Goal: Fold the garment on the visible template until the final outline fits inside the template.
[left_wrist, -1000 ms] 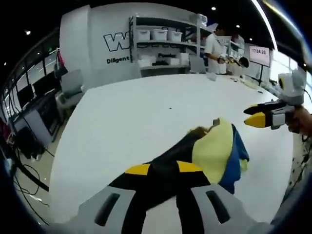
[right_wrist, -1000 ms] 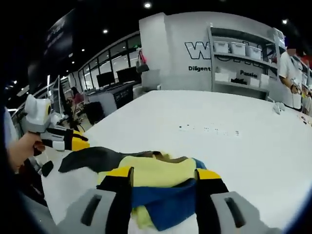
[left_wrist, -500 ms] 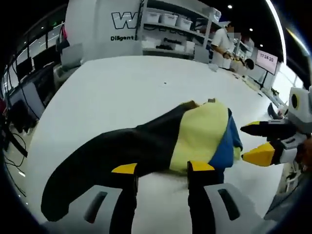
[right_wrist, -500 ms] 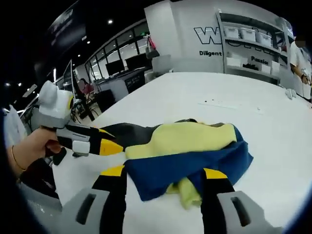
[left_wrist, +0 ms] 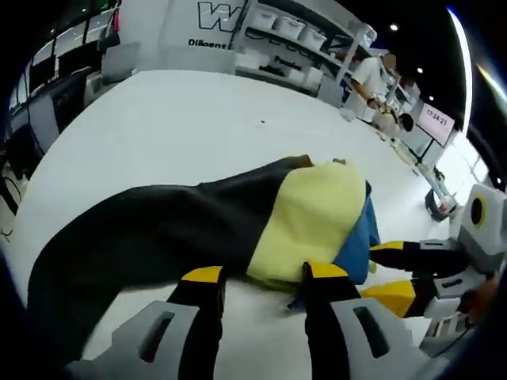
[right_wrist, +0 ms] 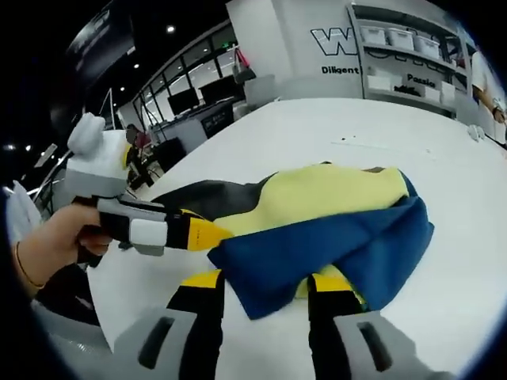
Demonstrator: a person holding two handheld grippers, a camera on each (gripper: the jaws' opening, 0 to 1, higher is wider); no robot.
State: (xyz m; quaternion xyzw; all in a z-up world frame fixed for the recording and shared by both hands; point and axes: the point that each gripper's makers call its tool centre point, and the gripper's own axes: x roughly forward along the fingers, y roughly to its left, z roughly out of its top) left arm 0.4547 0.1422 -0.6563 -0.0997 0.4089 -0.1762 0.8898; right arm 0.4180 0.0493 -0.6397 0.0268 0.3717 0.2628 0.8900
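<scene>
Spanning whole frame in both views: white table (left_wrist: 158,127), bare around garment. Garment (left_wrist: 238,214) lying flat on table, mid-frame in left gripper view: black part at left, yellow panel centre-right, blue layer at right edge. Right gripper view: blue layer lower centre, over yellow. Left gripper (left_wrist: 261,273) jaws apart at near edge of garment, gripping nothing. Right gripper (right_wrist: 265,279) jaws apart astride blue edge, not clamped. Shelving (left_wrist: 293,39) at upper centre, person beside it at upper right.
</scene>
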